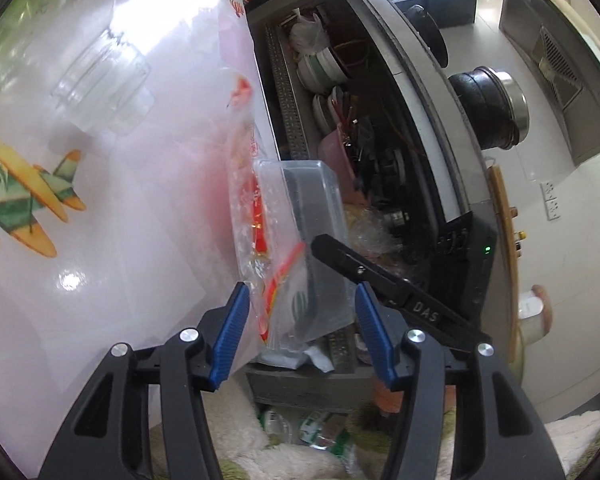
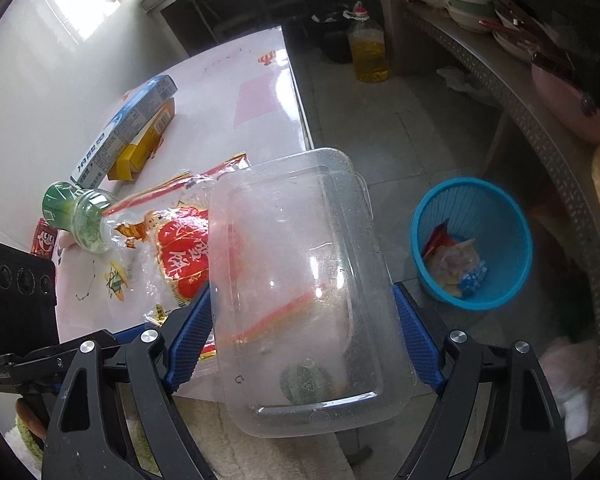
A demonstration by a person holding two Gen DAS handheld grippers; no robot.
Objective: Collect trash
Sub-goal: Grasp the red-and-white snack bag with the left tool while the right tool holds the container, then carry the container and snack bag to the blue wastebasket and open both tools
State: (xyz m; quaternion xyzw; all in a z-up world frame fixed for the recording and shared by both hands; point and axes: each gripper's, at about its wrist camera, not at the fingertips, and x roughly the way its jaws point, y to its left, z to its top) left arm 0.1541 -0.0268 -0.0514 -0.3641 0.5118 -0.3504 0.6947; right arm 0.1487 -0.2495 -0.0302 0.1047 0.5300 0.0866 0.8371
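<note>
The right gripper (image 2: 302,334), jaws clamping an empty clear plastic container (image 2: 300,280), holds it over the bench (image 2: 260,92) edge. Left gripper (image 1: 300,328) jaws released around it. A blue basket (image 2: 472,240) on the floor holds wrappers (image 2: 456,264).

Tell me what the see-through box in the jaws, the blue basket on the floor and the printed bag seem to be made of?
Clear box: looks like thin rigid plastic, transparent and glossy, with moulded ribs and a recycling mark embossed in it.
Blue basket: apparently moulded plastic, matte, with slotted walls.
Printed bag: seemingly thin plastic film, clear, crinkled and shiny, with red print.
</note>
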